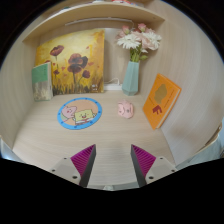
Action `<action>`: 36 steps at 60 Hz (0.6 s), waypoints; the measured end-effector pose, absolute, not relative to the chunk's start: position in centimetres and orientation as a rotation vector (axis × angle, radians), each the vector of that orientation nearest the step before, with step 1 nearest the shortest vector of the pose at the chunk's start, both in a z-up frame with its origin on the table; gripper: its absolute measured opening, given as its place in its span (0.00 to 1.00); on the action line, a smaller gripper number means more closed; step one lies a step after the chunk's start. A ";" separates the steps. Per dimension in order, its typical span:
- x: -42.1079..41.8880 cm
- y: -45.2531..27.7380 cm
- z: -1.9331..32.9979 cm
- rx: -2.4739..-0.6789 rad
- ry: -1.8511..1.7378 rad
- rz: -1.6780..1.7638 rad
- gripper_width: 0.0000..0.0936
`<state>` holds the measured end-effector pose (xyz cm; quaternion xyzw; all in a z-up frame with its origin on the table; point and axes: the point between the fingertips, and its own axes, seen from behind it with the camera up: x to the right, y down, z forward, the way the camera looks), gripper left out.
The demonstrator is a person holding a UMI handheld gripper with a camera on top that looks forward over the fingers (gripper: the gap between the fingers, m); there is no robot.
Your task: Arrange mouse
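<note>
Tongs (113, 160) hang low over a pale wooden desk (45, 135), their two fingers standing apart with nothing between them; the magenta pads (84, 157) face each other across bare wood. Beyond the fingers, well ahead of them, a small pink mouse (126, 110) rests on the desk. Just beside it, on the left, lies a round blue mouse mat (80, 113) with a yellow figure printed at its middle; mouse and mat look slightly apart. To the right of the mouse an orange card (160, 101) leans tilted. Behind the mouse stands a light blue vase (131, 78) holding pink and white flowers (138, 40). A large poppy painting (72, 60) leans against the back wall, with a smaller green-toned picture (41, 80) propped at its left.
</note>
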<state>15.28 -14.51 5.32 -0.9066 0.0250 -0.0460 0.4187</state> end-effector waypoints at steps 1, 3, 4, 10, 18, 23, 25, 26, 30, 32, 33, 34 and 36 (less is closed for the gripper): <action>15.8 -13.9 4.9 -2.279 0.070 -0.119 0.73; 16.9 -12.7 4.1 -2.290 0.080 -0.129 0.73; 17.4 -12.0 3.8 -2.296 0.082 -0.133 0.73; 19.4 -7.5 2.2 -2.314 0.078 -0.137 0.73; 20.8 -1.0 1.3 -2.314 0.062 -0.127 0.73; 21.6 2.8 1.2 -2.299 0.057 -0.135 0.73; 22.0 4.2 1.3 -2.289 0.057 -0.141 0.74; 22.2 4.8 1.3 -2.285 0.056 -0.145 0.74; 22.9 6.7 1.1 -2.286 0.061 -0.149 0.73; 23.1 7.4 0.9 -2.290 0.068 -0.144 0.73; 23.2 7.7 0.8 -2.293 0.072 -0.142 0.73; 23.4 8.0 0.7 -2.295 0.073 -0.140 0.73; 23.5 8.5 0.3 -2.303 0.081 -0.140 0.73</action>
